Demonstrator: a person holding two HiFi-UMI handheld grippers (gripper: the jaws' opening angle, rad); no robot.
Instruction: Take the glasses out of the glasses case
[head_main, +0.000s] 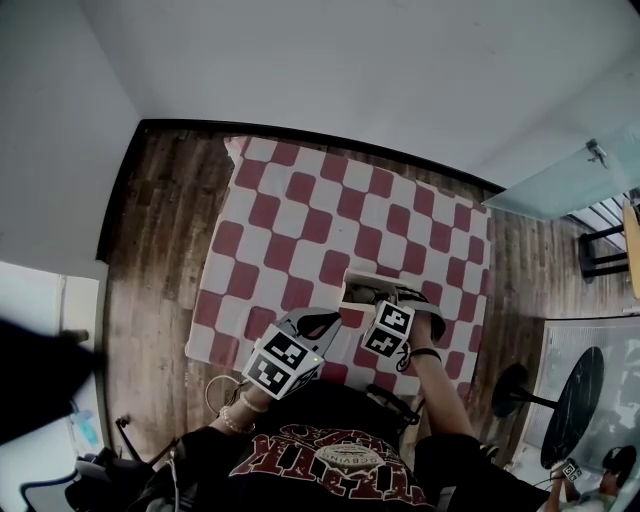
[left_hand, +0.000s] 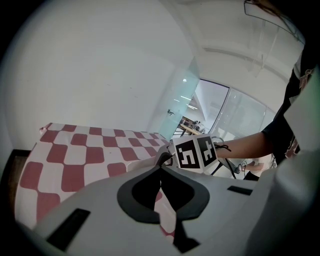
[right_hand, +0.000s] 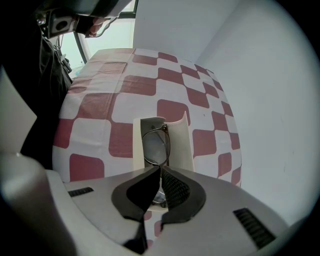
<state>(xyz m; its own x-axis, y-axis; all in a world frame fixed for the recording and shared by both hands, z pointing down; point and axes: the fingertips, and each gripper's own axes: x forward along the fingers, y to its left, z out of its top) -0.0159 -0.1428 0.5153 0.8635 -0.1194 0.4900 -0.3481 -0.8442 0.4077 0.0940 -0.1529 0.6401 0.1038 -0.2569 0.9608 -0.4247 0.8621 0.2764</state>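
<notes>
The right tool (right_hand: 160, 169) has its tips pressed together on the frame of the 1 pair of glasses (right_hand: 154, 145), which stands in the 1 open cream glasses case (right_hand: 179, 142) on the checked counter (right_hand: 100, 105). Only the right gripper view shows the glasses. In the head view the case (head_main: 362, 284) is a small pale shape. The left tool (left_hand: 161, 167), the other of the 2, is closed on nothing and held above the counter near the case.

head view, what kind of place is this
Probably a small indoor room, perhaps an office corner: a red-and-white checked tablecloth on a wood-plank floor, white walls close by, and a glass door at right.
</notes>
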